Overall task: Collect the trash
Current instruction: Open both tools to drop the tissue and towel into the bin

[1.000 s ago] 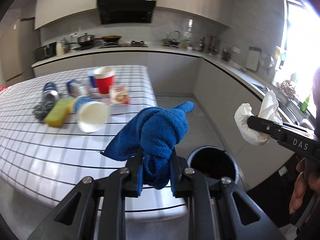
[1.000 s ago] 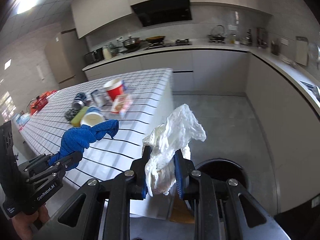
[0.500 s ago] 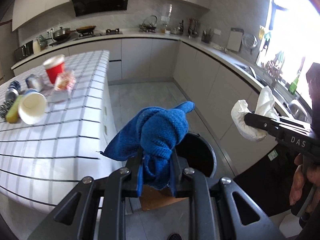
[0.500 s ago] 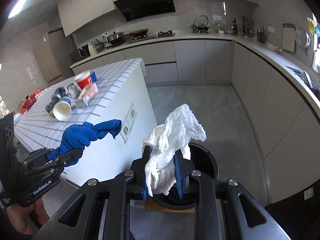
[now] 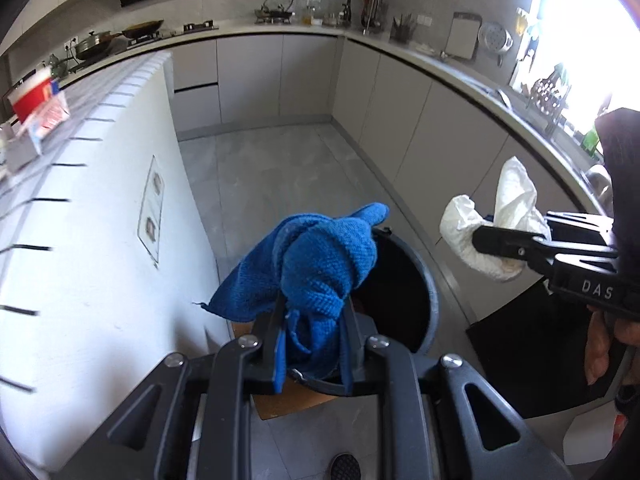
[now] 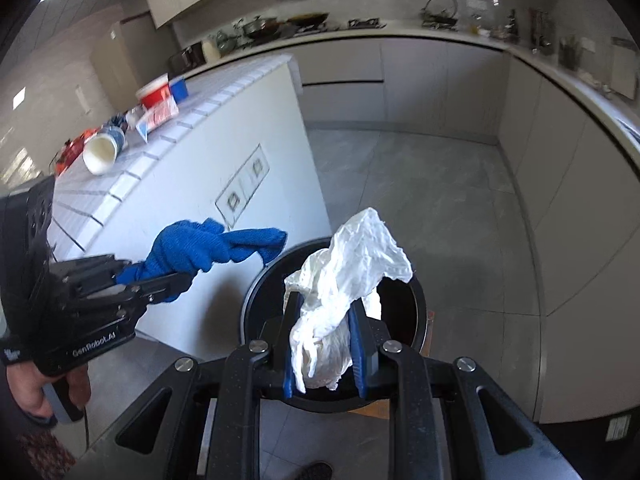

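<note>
A bright blue knitted cloth (image 5: 320, 264) is showing against the black fingers of the left gripper (image 5: 312, 344), whose pads are looking blue too. A white crumpled paper wad (image 6: 344, 292) is sitting between the blue pads of the black right gripper (image 6: 326, 344). The bin (image 6: 256, 304) is looking black with a dark inside, standing on a brown board (image 5: 288, 400). The counter (image 6: 208, 152) is showing white with a dark grid of lines. A red and white cup (image 6: 154, 94) is standing out on it. The floor (image 5: 280, 176) is looking grey, and the cabinets (image 6: 440, 80) pale grey.
</note>
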A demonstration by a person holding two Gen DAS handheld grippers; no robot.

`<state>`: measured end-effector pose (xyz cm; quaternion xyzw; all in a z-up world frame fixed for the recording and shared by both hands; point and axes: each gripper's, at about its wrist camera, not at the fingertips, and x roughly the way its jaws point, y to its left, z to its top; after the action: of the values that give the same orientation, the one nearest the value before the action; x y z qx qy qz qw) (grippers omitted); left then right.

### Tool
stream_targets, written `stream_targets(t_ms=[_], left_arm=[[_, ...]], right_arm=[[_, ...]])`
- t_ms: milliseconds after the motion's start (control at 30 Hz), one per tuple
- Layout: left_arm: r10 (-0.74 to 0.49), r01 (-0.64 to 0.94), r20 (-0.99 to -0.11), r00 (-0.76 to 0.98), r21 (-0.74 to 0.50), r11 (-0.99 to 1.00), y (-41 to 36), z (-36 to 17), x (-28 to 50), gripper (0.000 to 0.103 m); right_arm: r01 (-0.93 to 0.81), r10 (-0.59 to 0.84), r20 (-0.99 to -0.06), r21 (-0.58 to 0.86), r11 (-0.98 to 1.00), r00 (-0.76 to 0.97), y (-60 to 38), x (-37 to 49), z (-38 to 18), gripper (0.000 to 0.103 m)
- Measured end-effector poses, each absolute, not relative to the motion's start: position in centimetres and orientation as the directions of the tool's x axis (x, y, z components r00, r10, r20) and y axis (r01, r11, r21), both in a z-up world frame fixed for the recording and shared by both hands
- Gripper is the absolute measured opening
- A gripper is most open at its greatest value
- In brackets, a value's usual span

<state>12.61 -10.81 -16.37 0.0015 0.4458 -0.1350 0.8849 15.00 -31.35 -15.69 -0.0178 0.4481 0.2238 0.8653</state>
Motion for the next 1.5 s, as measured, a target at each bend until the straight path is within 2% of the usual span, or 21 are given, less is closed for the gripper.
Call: stream_targets(t_ms=[200,233,267,300,333,367,400,467,567,1000,1200,1500], left_arm=[[-0.242,0.246,-0.815,0.526,-0.126,0.961,-12.2,-19.1,14.0,0.022],[-0.241,0.242,-0.822,0.516,-0.130,0.962,-12.3,-19.7,14.2,0.025],[-0.269,0.247,-0.828,0.492,-0.163,0.955,-12.4,-20.4,14.6,0.034],[-0.280,0.246,-0.831,0.481,-0.179,0.953,-12.2,-21.1,14.9,0.044],[-0.220,0.208,-0.843,0.491,-0.131,0.969,-12.1,-22.0,15.0,0.073],[-0.161,0.164,-0.850,0.502,-0.089,0.982,-11.8,-22.4,15.0,0.095],[-0.145,0.141,-0.855,0.498,-0.085,0.986,-11.5,-22.7,14.9,0.096],[-0.136,0.094,-0.863,0.486,-0.103,0.990,-10.5,-23.1,14.6,0.096],[-0.102,0.088,-0.863,0.495,-0.067,0.994,-10.4,-23.1,14.1,0.096],[-0.084,0.080,-0.858,0.507,-0.050,0.996,-11.1,-22.5,14.4,0.103],[-0.069,0.073,-0.855,0.514,-0.037,0.997,-11.0,-21.7,14.4,0.103],[-0.013,0.046,-0.824,0.567,0.016,0.999,-11.0,-17.0,13.3,0.103]], right_arm=[[-0.461,0.395,-0.820,0.185,0.868,0.415,-31.4,18.1,-19.7,0.024],[-0.471,0.403,-0.822,0.191,0.861,0.403,-31.4,18.6,-20.4,0.026],[-0.476,0.402,-0.828,0.191,0.858,0.391,-31.4,19.1,-21.1,0.030],[-0.485,0.407,-0.840,0.204,0.851,0.359,-31.3,19.8,-22.2,0.056],[-0.493,0.397,-0.854,0.200,0.847,0.336,-31.2,20.2,-23.1,0.102],[-0.492,0.333,-0.886,0.144,0.859,0.322,-31.1,20.6,-24.4,0.103],[-0.480,0.275,-0.897,0.083,0.873,0.346,-31.4,20.9,-25.2,0.103],[-0.430,0.279,-0.888,0.105,0.897,0.365,-32.9,21.3,-25.8,0.103],[-0.394,0.269,-0.879,0.103,0.913,0.393,-34.1,21.3,-25.8,0.103],[-0.417,0.260,-0.877,0.076,0.906,0.404,-34.1,20.6,-25.4,0.103],[-0.410,0.258,-0.864,0.067,0.909,0.432,-34.5,19.9,-23.6,0.103],[-0.372,0.257,-0.813,0.053,0.927,0.523,-34.5,18.8,-18.9,0.103]])
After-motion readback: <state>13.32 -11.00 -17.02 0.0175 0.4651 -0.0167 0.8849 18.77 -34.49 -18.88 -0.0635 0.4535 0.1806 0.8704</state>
